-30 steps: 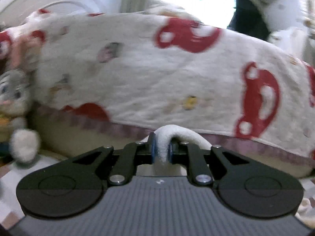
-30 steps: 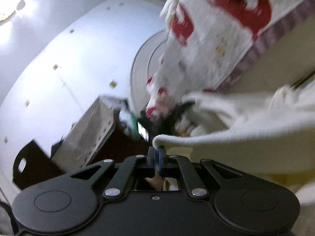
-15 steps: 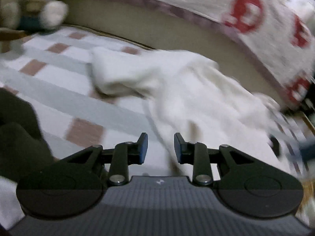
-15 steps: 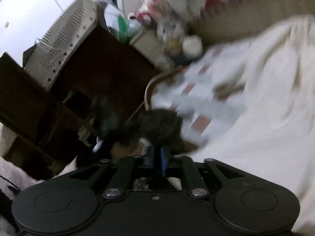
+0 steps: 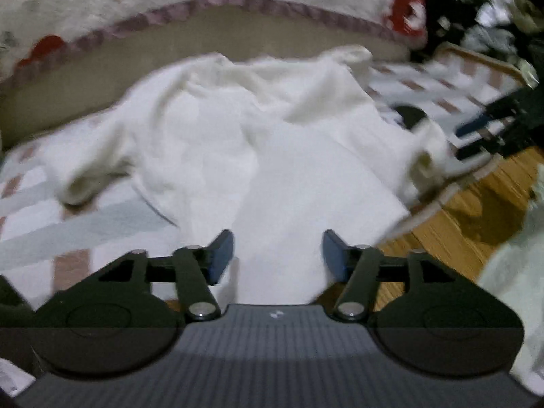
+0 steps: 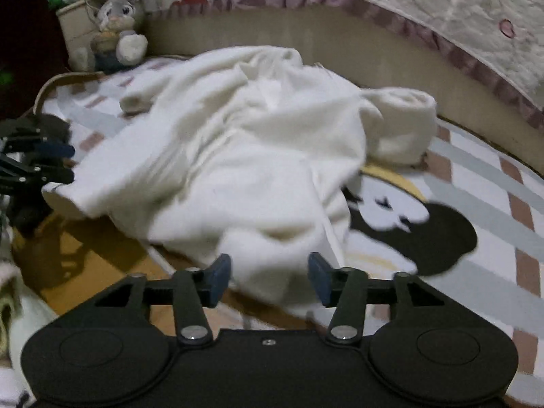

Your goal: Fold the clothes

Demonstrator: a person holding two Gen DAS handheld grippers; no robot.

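A white fleece garment (image 5: 258, 142) lies crumpled on a checked mat (image 5: 51, 224), one sleeve trailing left and its near edge hanging over the mat's front. My left gripper (image 5: 278, 255) is open and empty just above that near edge. The garment (image 6: 238, 156) fills the middle of the right wrist view, one part rolled up at the right. My right gripper (image 6: 269, 280) is open and empty over its near edge. The right gripper also shows at the right of the left wrist view (image 5: 489, 129); the left one shows at the left edge of the right wrist view (image 6: 37, 163).
A white blanket with red prints (image 6: 442, 3) drapes over a beige raised edge (image 6: 323, 34) behind the mat. A stuffed rabbit (image 6: 119, 30) sits at the back left. A black and white cartoon print (image 6: 408, 224) is on the mat. Wooden floor (image 5: 476, 210) lies by the mat's edge.
Both grippers have let go of the white garment and opened. The garment has dropped onto the mat, and both cameras have tipped down toward it.
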